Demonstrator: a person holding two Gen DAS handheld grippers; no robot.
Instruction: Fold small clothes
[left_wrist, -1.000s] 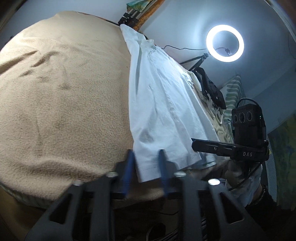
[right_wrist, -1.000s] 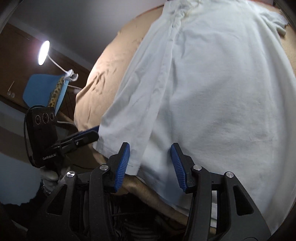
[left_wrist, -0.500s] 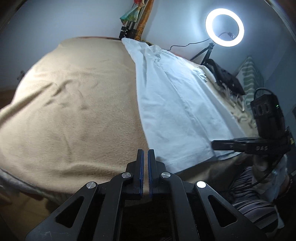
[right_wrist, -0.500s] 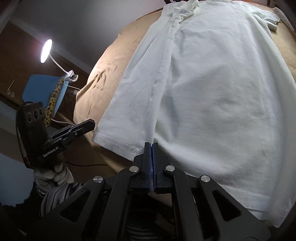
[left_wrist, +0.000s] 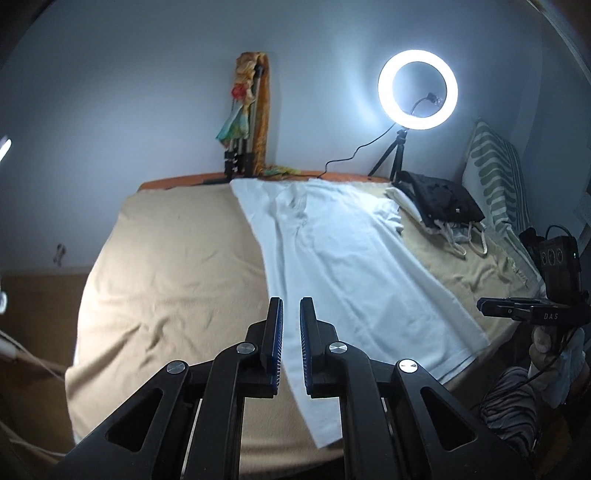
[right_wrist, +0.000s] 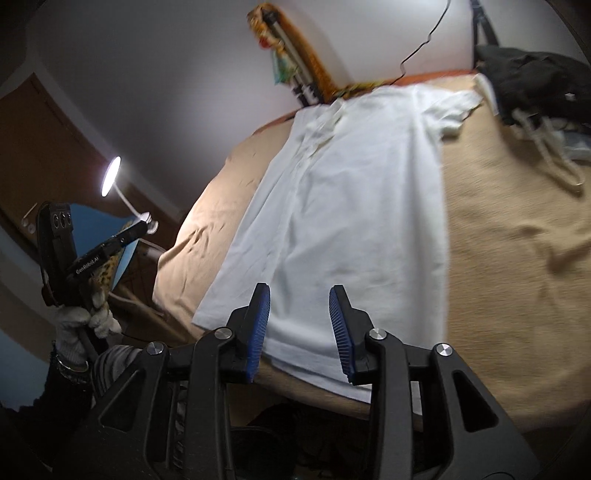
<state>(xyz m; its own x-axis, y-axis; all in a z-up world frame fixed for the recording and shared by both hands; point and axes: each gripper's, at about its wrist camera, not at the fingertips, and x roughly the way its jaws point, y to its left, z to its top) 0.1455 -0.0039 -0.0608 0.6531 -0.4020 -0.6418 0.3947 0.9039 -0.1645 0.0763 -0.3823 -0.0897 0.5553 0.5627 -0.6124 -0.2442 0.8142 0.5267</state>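
Both grippers, left (left_wrist: 291, 345) narrowly and right (right_wrist: 299, 328) wider, were opening empty above the shirt (left_wrist: 354, 266), seemingly freeing its hem.

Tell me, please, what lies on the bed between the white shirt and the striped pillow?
In the left wrist view, a black garment and a white drawstring bag lie on the tan blanket between the white shirt and the striped pillow.

left gripper (left_wrist: 291, 310) opening, right gripper (right_wrist: 299, 297) opening, both empty
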